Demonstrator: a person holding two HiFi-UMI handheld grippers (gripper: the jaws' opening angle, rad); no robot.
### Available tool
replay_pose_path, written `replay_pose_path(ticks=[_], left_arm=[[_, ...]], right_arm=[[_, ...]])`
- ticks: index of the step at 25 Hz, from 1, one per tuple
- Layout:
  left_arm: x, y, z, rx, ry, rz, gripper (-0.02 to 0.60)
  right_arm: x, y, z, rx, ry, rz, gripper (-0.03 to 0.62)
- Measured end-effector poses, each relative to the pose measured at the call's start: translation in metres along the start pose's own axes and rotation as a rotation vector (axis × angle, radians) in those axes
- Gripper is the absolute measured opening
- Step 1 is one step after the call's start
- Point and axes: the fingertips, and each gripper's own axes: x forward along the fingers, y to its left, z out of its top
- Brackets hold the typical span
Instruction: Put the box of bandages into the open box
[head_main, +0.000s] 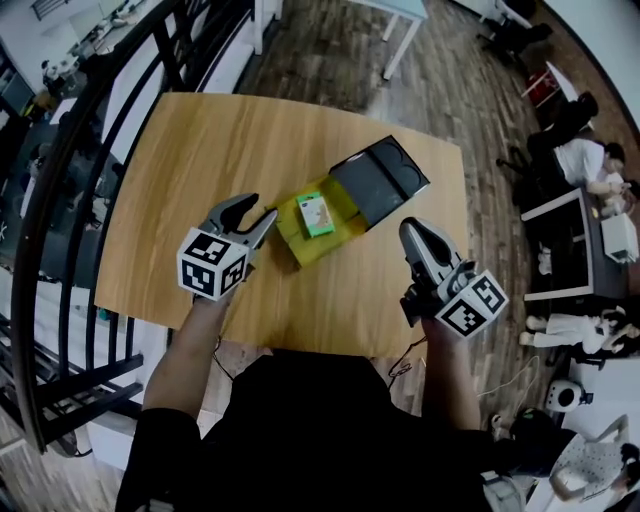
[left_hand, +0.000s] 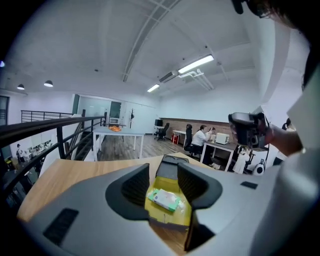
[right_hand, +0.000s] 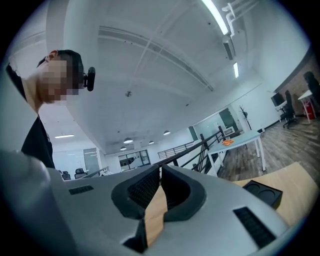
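The green-and-white box of bandages (head_main: 316, 214) lies flat inside the open yellow box (head_main: 300, 250) in the middle of the wooden table (head_main: 190, 150). The yellow box's black lid (head_main: 378, 180) is folded back on the far side. My left gripper (head_main: 262, 208) hovers just left of the yellow box, open, with nothing held. In the left gripper view the bandage box (left_hand: 164, 199) shows beyond the gap of the left gripper (left_hand: 163, 169), resting in the yellow box (left_hand: 184, 220). My right gripper (head_main: 408, 228) is to the right of the box, shut and empty; in the right gripper view the right gripper (right_hand: 160, 168) has its tips meeting.
A black railing (head_main: 60, 200) runs along the table's left side. A white table (head_main: 400, 20) stands beyond the far edge. People sit at desks (head_main: 590, 165) to the right. The black lid (right_hand: 262, 192) also shows at the right gripper view's right.
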Motion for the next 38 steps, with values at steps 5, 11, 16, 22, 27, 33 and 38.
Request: replay_pose_path(ticks=[5,11,16,22,27,33,38], left_arm=[[-0.031,-0.011,0.017,0.042,-0.051,-0.004,0.166],[-0.062,-0.024,0.034,0.067,-0.085,0.015,0.145],[-0.078,-0.039,0.049,0.068,-0.133,0.063,0.133],[-0.083,-0.048,0.065,0.066,-0.171,0.124,0.124],[-0.075,-0.048,0.068,0.080,-0.155,0.147,0.115],[-0.064,-0.041,0.078,0.090,-0.162,0.179,0.101],[-0.059,-0.038,0.083,0.092,-0.180,0.187,0.101]], right_arm=[[0.000,0.015,0.003,-0.028,-0.006,0.006,0.038],[-0.004,0.021,0.021,-0.069,-0.042,0.030,0.038],[-0.023,0.022,0.039,-0.121,-0.069,0.036,0.037],[-0.047,0.018,0.057,-0.201,-0.097,0.027,0.035],[-0.054,-0.003,0.064,-0.229,-0.102,0.017,0.035],[-0.050,-0.018,0.077,-0.267,-0.120,0.017,0.035],[-0.040,-0.020,0.075,-0.251,-0.138,-0.003,0.035]])
